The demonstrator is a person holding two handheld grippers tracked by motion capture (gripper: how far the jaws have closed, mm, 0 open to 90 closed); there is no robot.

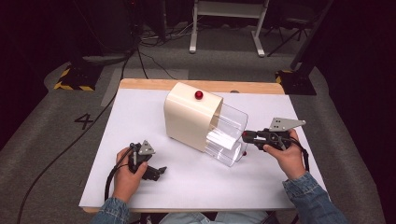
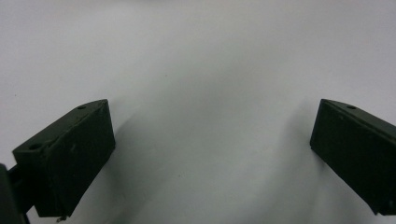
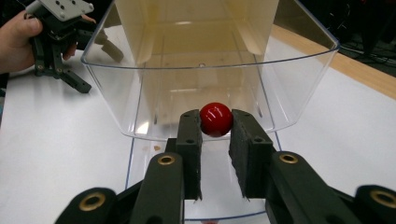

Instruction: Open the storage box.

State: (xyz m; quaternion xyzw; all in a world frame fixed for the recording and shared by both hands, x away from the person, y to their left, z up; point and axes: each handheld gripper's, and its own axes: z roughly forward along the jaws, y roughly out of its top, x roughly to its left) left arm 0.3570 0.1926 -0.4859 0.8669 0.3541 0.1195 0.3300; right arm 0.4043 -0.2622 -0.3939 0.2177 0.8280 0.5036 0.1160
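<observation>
Both forearms wear blue denim sleeves with stitched cuffs (image 1: pixel 306 184). Each hand carries a matte black two-jaw gripper: the left gripper (image 1: pixel 154 171) and the right gripper (image 3: pixel 215 140) each bear a grey three-cornered plate drilled with small holes and trail a black cable. The right gripper's linkage arms show brass-coloured rivets and rough dark pads (image 3: pixel 246 154).

red knob (image 3: pixel 216 119) | on clear drawer (image 3: pixel 299 79) front | drawer pulled out of cream box (image 1: pixel 189 116)
</observation>
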